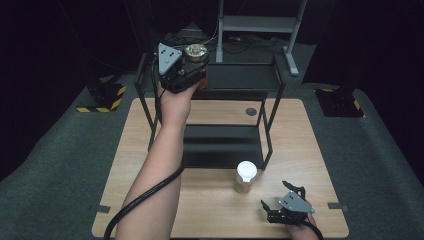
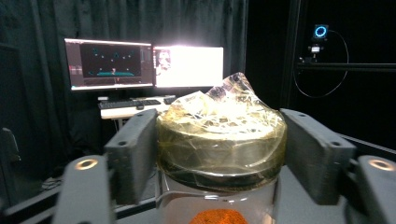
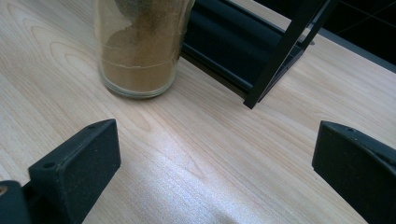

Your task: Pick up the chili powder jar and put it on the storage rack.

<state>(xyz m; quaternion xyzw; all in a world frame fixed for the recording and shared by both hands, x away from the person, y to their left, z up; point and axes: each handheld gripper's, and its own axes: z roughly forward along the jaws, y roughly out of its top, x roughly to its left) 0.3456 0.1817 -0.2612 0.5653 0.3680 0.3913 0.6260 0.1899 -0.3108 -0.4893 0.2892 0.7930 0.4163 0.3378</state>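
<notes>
On top shelf of black rack (image 1: 270,75), jar (image 2: 219,140) with crinkled film cover flanked by left gripper (image 1: 187,67) jaws, slightly parted, not pressing; orange contents half cut off. On table (image 1: 150,150), white-lidded jar (image 1: 245,177) of brown powder; right gripper (image 1: 280,200) wide open, empty.

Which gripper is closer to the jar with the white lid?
Right. The right gripper sits open on the table beside the white-lidded jar; the left gripper is far off at the shelf's top.

Room dark; table (image 1: 220,210) lit from above, soft shadows under rack (image 1: 220,145). Monitor (image 2: 189,66) blown out, glare on jar's wrap (image 2: 222,123). Near jaws slightly blurred.
</notes>
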